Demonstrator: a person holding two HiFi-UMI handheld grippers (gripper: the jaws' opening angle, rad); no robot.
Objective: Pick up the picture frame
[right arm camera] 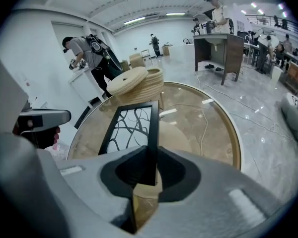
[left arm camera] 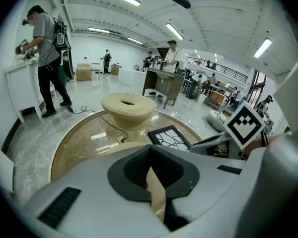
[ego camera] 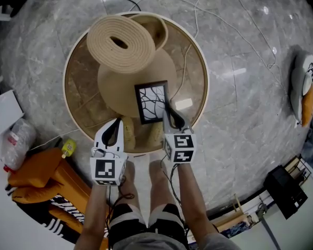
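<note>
A black picture frame [ego camera: 152,102] with a branch pattern on white is lifted over the round beige disc [ego camera: 117,87] on the round table [ego camera: 203,82]. My right gripper [ego camera: 172,120] is shut on the frame's right-hand edge. The right gripper view shows the frame [right arm camera: 131,128] running away from the jaws, its black edge pinched between my right gripper's [right arm camera: 151,167] pads. My left gripper [ego camera: 112,132] hovers at the table's near edge, left of the frame, holding nothing. In the left gripper view my left gripper [left arm camera: 150,155] has its jaws together, and the frame [left arm camera: 170,135] lies beyond.
A coiled beige mat [ego camera: 122,43] stands at the back of the table, and a white cable [ego camera: 185,69] runs across the tabletop. On the floor lie an orange bag [ego camera: 36,176], a plastic bag [ego camera: 15,139], a black box [ego camera: 287,189] and a cushion [ego camera: 305,87]. People work in the background.
</note>
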